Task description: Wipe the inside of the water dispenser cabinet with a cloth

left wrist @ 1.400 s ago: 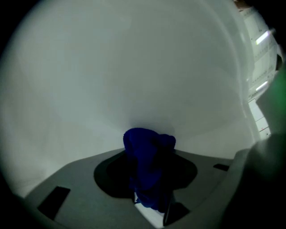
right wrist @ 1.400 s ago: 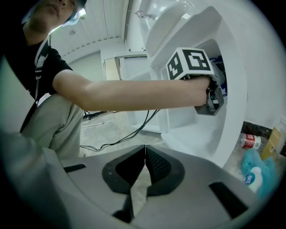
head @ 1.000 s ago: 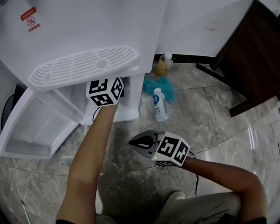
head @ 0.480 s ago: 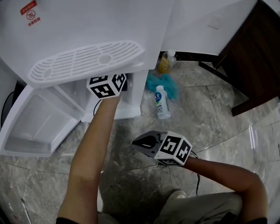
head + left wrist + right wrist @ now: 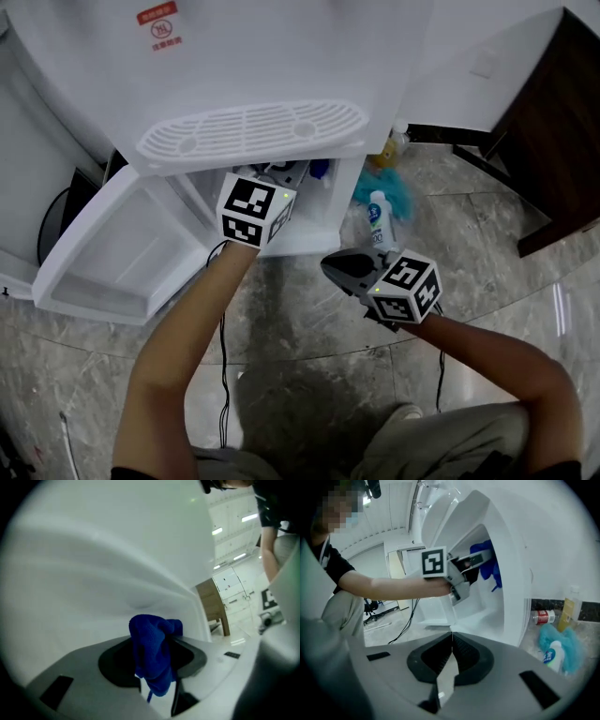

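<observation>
The white water dispenser [image 5: 281, 56] stands with its lower cabinet door [image 5: 103, 262] swung open to the left. My left gripper [image 5: 292, 174] reaches level into the cabinet under the drip grille [image 5: 253, 131]. It is shut on a bunched blue cloth [image 5: 152, 653], which bulges up between the jaws close to the white inner wall [image 5: 117, 564]. In the right gripper view the left gripper [image 5: 472, 562] and the blue cloth [image 5: 488, 560] sit inside the cabinet opening. My right gripper [image 5: 341, 264] hovers in front of the cabinet's lower right corner, shut and empty [image 5: 451, 641].
On the floor to the dispenser's right lie a teal duster [image 5: 398, 192], a white bottle [image 5: 380, 217] and a yellow bottle [image 5: 387, 150]; a red can [image 5: 543, 617] stands by the wall. A dark wooden cabinet [image 5: 562, 122] is at the far right. A black cable [image 5: 225, 375] trails across the marble floor.
The left gripper has slid leftward inside the cabinet, under the middle of the grille, and rolled. The right gripper has moved closer to the cabinet front. The head view has shifted left.
</observation>
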Action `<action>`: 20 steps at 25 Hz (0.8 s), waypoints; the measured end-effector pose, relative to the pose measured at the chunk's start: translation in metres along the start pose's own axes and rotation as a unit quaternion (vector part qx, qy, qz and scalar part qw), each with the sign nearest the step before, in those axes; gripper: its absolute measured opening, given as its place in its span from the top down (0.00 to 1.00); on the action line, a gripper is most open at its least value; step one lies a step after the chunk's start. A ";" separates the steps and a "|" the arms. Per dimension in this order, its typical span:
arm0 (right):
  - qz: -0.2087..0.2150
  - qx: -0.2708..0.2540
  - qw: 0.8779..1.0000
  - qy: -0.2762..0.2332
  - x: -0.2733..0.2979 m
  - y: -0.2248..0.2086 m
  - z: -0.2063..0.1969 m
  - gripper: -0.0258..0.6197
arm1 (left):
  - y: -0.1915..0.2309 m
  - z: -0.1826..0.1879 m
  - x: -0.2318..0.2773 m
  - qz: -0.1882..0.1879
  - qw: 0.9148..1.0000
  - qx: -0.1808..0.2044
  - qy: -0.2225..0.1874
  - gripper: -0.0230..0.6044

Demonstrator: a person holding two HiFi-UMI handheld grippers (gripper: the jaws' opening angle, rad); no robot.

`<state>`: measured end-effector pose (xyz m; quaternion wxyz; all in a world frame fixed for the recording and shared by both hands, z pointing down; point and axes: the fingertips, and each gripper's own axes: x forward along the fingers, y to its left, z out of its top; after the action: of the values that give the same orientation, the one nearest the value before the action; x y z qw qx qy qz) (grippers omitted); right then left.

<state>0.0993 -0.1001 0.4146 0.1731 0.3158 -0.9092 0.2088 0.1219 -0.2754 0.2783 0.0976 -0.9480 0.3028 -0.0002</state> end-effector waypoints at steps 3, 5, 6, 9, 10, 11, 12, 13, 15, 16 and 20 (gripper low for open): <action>-0.016 0.000 1.000 -0.010 0.001 -0.006 0.014 0.96 | -0.013 -0.009 -0.033 -0.042 0.998 0.035 0.033 0.71; -0.019 0.001 1.000 -0.021 0.004 -0.005 0.027 0.96 | -0.023 -0.015 -0.055 -0.068 0.995 0.047 0.049 0.71; -0.019 -0.002 0.999 -0.030 0.007 -0.004 0.036 0.96 | -0.027 -0.020 -0.067 -0.079 0.993 0.056 0.060 0.71; -0.021 -0.022 0.998 -0.058 0.017 0.002 0.063 0.96 | -0.039 -0.038 -0.105 -0.109 0.986 0.076 0.099 0.71; -0.022 -0.028 0.997 -0.064 0.021 0.004 0.070 0.96 | -0.044 -0.043 -0.116 -0.119 0.984 0.079 0.110 0.71; -0.019 -0.032 0.997 -0.068 0.024 0.007 0.076 0.96 | -0.047 -0.047 -0.127 -0.126 0.981 0.081 0.121 0.71; -0.013 -0.034 0.997 -0.072 0.029 0.011 0.082 0.96 | -0.048 -0.050 -0.137 -0.131 0.979 0.083 0.134 0.71; -0.005 -0.035 0.996 -0.076 0.034 0.017 0.088 0.96 | -0.048 -0.053 -0.146 -0.133 0.977 0.085 0.146 0.71; 0.012 -0.035 0.995 -0.091 0.042 0.029 0.099 0.96 | -0.045 -0.059 -0.161 -0.132 0.973 0.088 0.166 0.71; 0.016 -0.032 0.994 -0.100 0.045 0.035 0.104 0.94 | -0.044 -0.063 -0.167 -0.130 0.972 0.089 0.174 0.71; 0.030 -0.003 0.993 -0.116 0.059 0.056 0.114 0.51 | -0.038 -0.072 -0.184 -0.121 0.968 0.102 0.193 0.71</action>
<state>-0.0015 -0.1456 0.3283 0.0617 0.3103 -0.9328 0.1728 -0.0109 -0.1524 0.3666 0.1327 -0.9446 0.1976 -0.2260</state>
